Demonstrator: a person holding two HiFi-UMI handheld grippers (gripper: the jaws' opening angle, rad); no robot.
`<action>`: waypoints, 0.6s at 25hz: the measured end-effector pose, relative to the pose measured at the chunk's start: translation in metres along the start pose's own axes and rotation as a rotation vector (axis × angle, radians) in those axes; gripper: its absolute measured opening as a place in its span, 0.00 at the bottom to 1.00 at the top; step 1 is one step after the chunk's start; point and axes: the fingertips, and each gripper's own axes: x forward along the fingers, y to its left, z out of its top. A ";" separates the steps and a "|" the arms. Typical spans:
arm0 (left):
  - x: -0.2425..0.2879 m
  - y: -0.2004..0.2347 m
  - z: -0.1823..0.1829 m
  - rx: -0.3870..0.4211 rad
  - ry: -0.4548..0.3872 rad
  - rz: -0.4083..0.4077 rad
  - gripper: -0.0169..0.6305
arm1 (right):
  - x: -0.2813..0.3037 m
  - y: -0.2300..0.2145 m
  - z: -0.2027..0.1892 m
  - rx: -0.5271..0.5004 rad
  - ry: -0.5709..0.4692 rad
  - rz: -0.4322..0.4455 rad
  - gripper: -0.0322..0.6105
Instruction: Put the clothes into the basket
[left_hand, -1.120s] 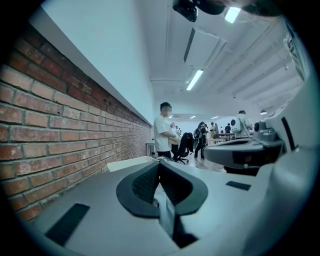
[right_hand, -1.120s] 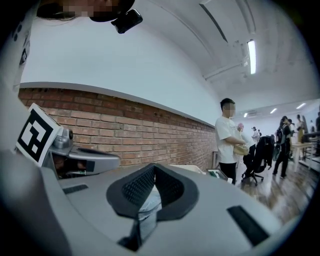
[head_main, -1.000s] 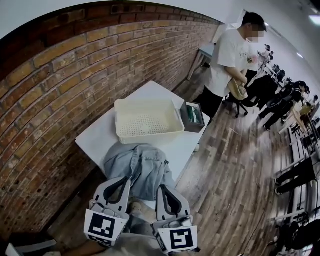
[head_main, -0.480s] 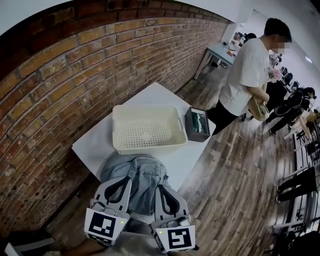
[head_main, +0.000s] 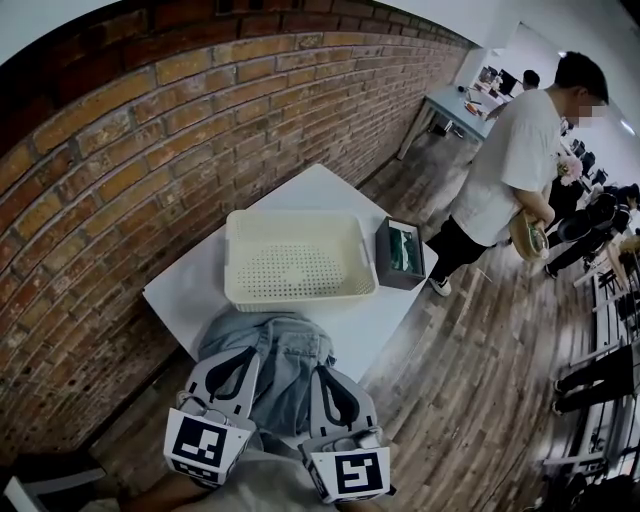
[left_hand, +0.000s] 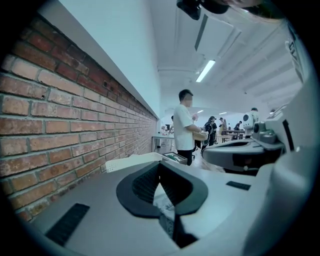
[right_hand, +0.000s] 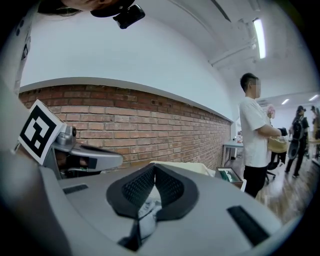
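On the table (head_main: 185, 290), jeans (head_main: 285, 345) beside basket (head_main: 300, 297)

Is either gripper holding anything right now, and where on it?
Yes: the left gripper and the right gripper are each shut on the denim garment, pinching its near end, side by side, away from the basket.

Head view: from above and behind the left hand-held gripper (head_main: 248, 352) and right hand-held gripper (head_main: 325, 372), facing forward and steeply down, wide enough for the whole bench (head_main: 185, 290) ahead of them.

Left gripper view: mounted close behind that hand-held gripper's jaws, facing almost level along them, denim clothes (left_hand: 163, 201) right under the lens.

Right gripper view: same placing on the other side.

Shared by all three: basket (head_main: 290, 290) ahead of the jaws, brick wall (head_main: 120, 150) to their left, standing person (head_main: 520, 150) beyond on the right.
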 end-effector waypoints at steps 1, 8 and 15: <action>0.001 0.002 0.000 0.006 -0.001 0.000 0.04 | 0.001 0.000 -0.001 -0.001 0.003 0.001 0.06; 0.013 0.008 0.001 0.024 0.013 -0.049 0.04 | 0.008 -0.003 -0.004 0.004 0.003 -0.017 0.06; 0.021 0.019 -0.013 0.036 0.054 -0.099 0.04 | 0.013 -0.005 -0.013 -0.022 0.028 -0.061 0.06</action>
